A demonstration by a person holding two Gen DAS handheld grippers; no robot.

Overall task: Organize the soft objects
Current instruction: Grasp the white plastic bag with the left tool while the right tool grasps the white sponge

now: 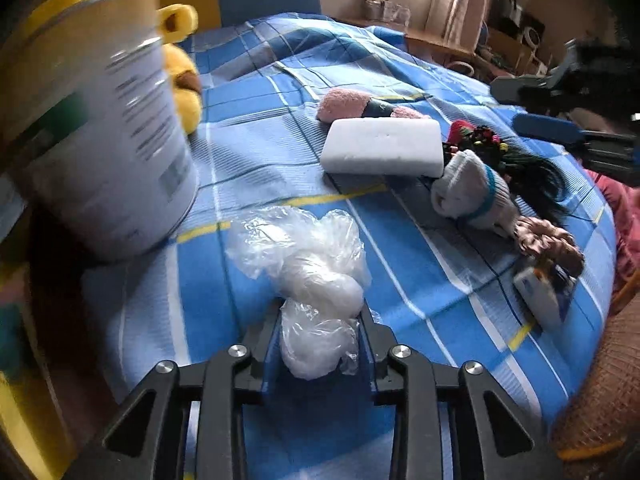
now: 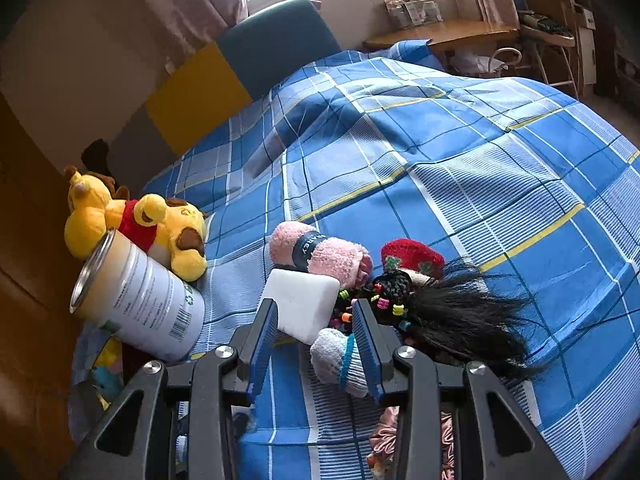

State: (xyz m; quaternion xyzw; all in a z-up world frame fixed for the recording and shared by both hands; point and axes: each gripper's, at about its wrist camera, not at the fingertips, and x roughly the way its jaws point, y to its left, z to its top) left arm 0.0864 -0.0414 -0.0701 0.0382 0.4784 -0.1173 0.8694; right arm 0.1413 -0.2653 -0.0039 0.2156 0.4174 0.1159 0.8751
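- Nearest, left gripper: black jaws pinching a crinkly clear plastic bag of white fluffy stuffing, on the bed.
- Right gripper: ribbed blue pads parted, nothing pressed; rolled grey sock with teal band lies between them, touching the right pad or not — can't tell.
- White foam block, rounded rectangle, just beyond.
- Black hair tuft with coloured beads beside it.
- Tall metal can, paper label, at left.
- Fuzzy pink towel roll, dark band.
- Yellow plush bear, red shirt, farthest.
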